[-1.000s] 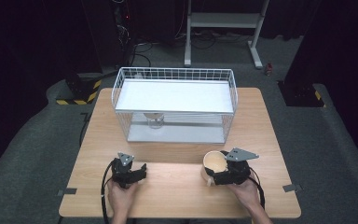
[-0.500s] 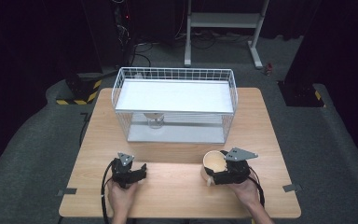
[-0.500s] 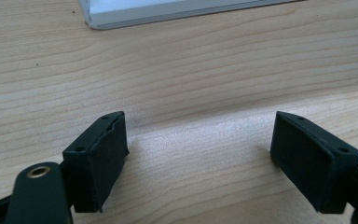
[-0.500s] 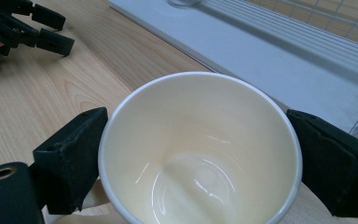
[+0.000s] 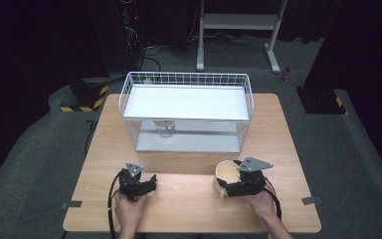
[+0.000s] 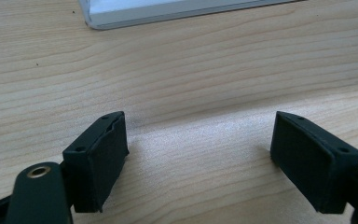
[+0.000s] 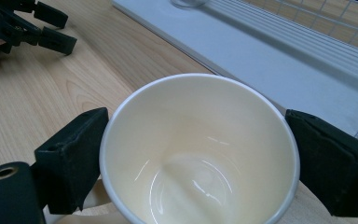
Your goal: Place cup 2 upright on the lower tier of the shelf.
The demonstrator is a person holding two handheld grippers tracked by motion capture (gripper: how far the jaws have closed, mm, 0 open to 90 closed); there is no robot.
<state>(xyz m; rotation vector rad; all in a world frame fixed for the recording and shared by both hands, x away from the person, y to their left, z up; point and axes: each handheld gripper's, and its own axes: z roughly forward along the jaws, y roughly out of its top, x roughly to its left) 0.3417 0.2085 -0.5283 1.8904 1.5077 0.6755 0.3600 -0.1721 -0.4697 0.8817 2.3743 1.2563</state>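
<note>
A cream mug (image 5: 225, 171) stands upright on the wooden table (image 5: 189, 201) at the front right. My right gripper (image 5: 229, 179) is shut on it. In the right gripper view both black jaws press against opposite sides of the mug (image 7: 200, 154), whose inside holds nothing. My left gripper (image 5: 150, 181) rests low on the table at the front left. It is open, and bare wood lies between its fingers (image 6: 98, 158). It also appears far off in the right gripper view, as the left gripper (image 7: 51, 28).
A white wire basket (image 5: 186, 75) with a white shelf stands across the middle back of the table. A small glass object (image 5: 165, 128) sits under that shelf on the basket's white base (image 7: 279, 51). Bare wood separates the two grippers.
</note>
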